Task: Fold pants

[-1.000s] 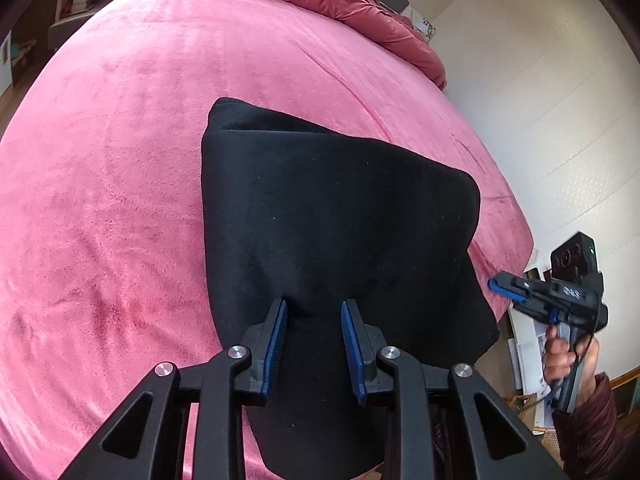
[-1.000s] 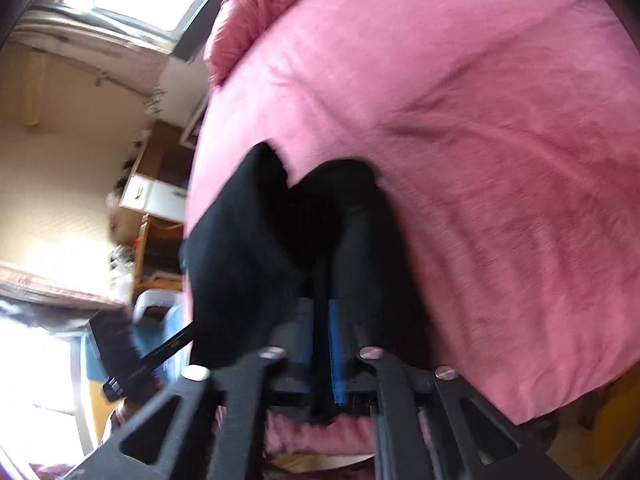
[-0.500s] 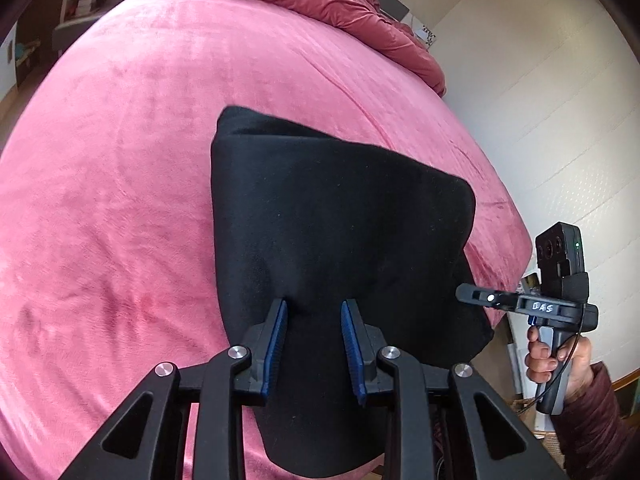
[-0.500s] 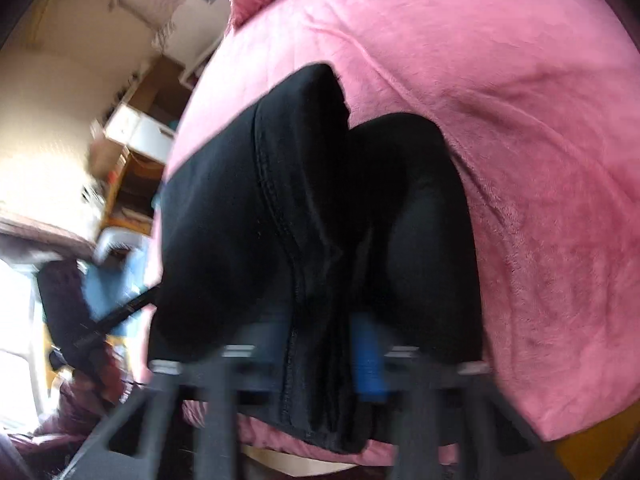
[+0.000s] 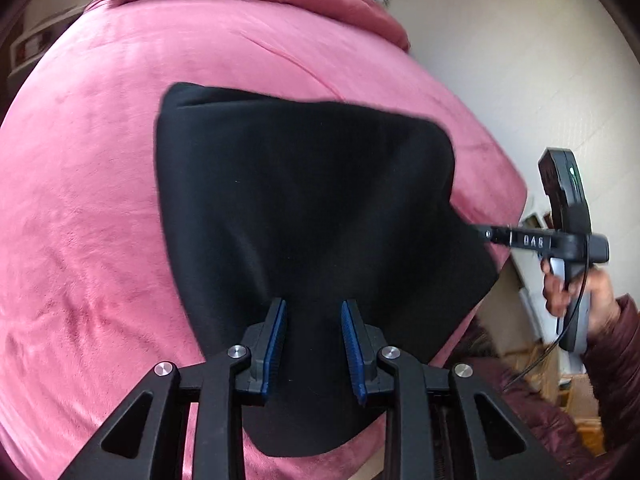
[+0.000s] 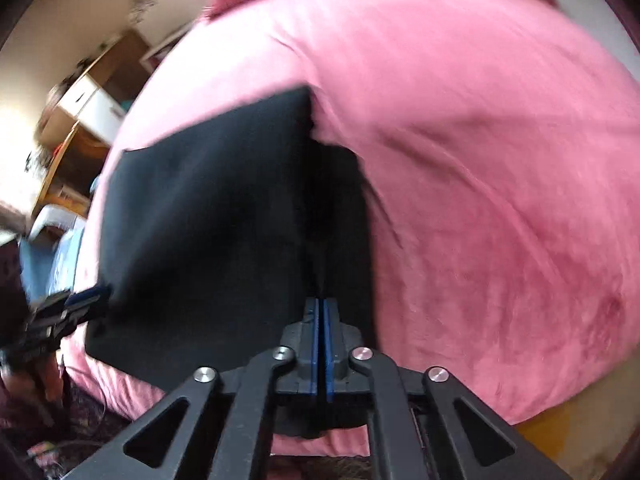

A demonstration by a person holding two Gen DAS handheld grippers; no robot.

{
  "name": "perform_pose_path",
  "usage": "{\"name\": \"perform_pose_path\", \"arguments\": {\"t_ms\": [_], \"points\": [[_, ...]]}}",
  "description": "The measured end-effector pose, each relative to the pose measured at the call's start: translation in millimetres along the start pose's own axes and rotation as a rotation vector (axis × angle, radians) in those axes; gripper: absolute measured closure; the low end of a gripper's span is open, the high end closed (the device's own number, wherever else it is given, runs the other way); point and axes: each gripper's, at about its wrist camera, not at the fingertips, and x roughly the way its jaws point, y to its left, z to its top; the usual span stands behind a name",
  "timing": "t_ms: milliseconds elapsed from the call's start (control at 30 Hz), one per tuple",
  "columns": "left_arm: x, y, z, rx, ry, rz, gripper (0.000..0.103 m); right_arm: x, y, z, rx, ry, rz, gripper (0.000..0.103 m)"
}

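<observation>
Right claw [image 6: 321,344]: blue pads just closed tight; a thin edge of the black fleece folded pants [image 6: 208,220] appears nipped between them, not certain.

Left claw [image 5: 313,350]: part open, black cloth lying between the pads; whether they press it cannot be told.

Pants: on the pink plush bed cover [image 5: 80,208], near edge, running from both claws toward the far side; the right claw holds the right corner, so each claw is at one near corner.

Writing: "DAS" on the right claw's arm.
</observation>
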Motion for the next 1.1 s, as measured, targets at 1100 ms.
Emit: {"name": "perform_pose_path", "arguments": {"t_ms": [1100], "points": [[-16.6,-15.4,-12.8,0.063,-0.033,-0.017,0.076,1.1,17.4,-62.2,-0.076,0.058,-0.071,0.098]]}}
